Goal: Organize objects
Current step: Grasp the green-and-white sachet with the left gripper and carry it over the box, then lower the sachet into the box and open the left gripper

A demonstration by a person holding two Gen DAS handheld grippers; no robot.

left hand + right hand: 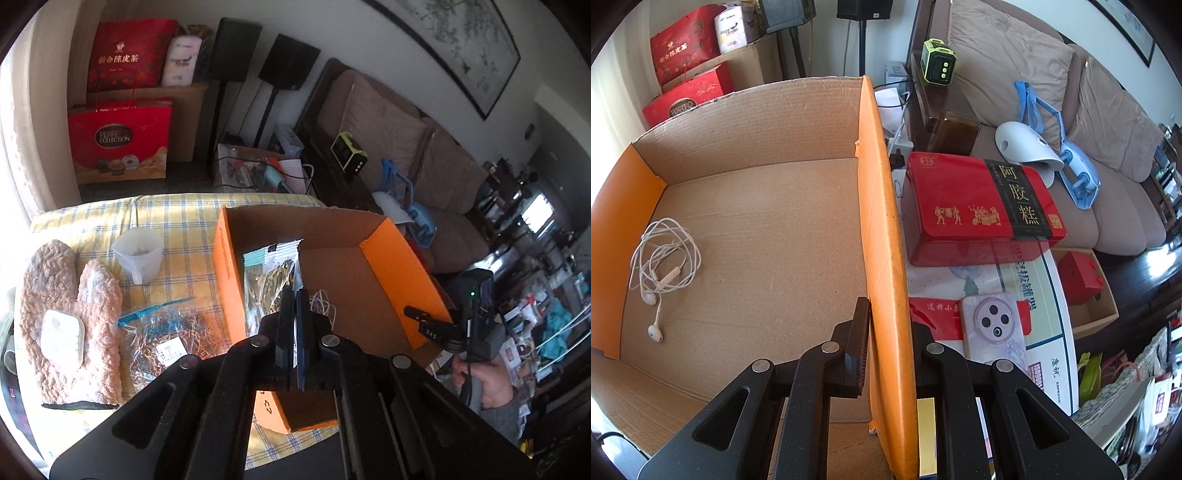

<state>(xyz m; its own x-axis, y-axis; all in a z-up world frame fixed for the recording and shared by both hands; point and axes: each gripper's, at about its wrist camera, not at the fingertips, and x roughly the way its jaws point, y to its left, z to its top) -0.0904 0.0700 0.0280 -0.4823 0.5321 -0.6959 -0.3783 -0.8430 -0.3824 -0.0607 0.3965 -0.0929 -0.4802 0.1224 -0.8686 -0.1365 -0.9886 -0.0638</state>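
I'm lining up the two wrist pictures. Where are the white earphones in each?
Left wrist view: white earphones just right of centre, in the orange box, partly behind the left tool holding a snack packet.
Right wrist view: earphones at left, on the box floor.
Shared landmark: green device by the sofa.

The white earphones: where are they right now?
The white earphones lie coiled on the floor of the orange cardboard box, at its left side in the right wrist view.

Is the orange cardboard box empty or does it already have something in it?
Not empty. A tangled pair of white earphones lies on the floor of the orange box; the rest of the floor in view is bare.
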